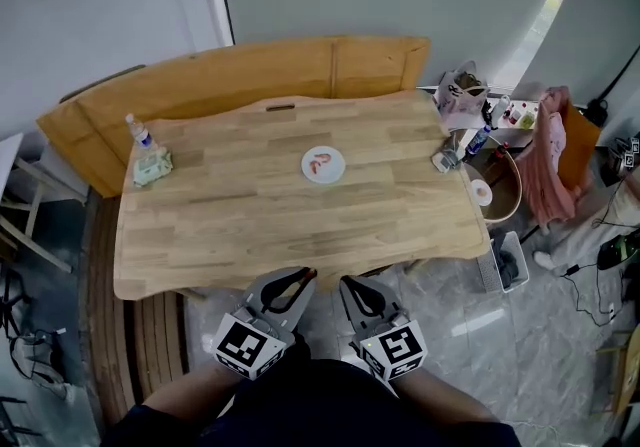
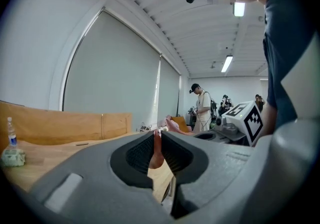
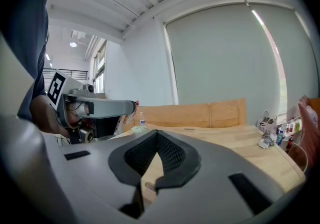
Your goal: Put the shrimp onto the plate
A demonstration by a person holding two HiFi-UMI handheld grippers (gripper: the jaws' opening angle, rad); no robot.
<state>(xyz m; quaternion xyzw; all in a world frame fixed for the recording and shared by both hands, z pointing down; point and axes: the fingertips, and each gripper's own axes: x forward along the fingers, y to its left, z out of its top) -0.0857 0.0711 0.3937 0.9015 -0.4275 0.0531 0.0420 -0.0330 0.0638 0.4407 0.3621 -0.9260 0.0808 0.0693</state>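
A small white plate [image 1: 323,166] sits near the middle of the wooden table [image 1: 250,225], with one pink shrimp [image 1: 320,162] lying on it. Both grippers hang below the table's near edge, close to my body. My left gripper [image 1: 304,278] is shut on another pink-orange shrimp [image 2: 156,152], pinched between its ribbed pads. From the right gripper view that shrimp [image 3: 132,107] pokes out at the left gripper's tip. My right gripper [image 1: 351,285] is shut, its jaws meeting at the tip [image 3: 157,134] with nothing between them.
A water bottle [image 1: 140,132] and a green packet [image 1: 152,167] stand at the table's left end. Small clutter [image 1: 447,158] lies at its right end, with a bag [image 1: 461,91] and a basket [image 1: 503,185] beyond. A wooden bench [image 1: 240,70] backs the table. People [image 2: 202,107] stand far off.
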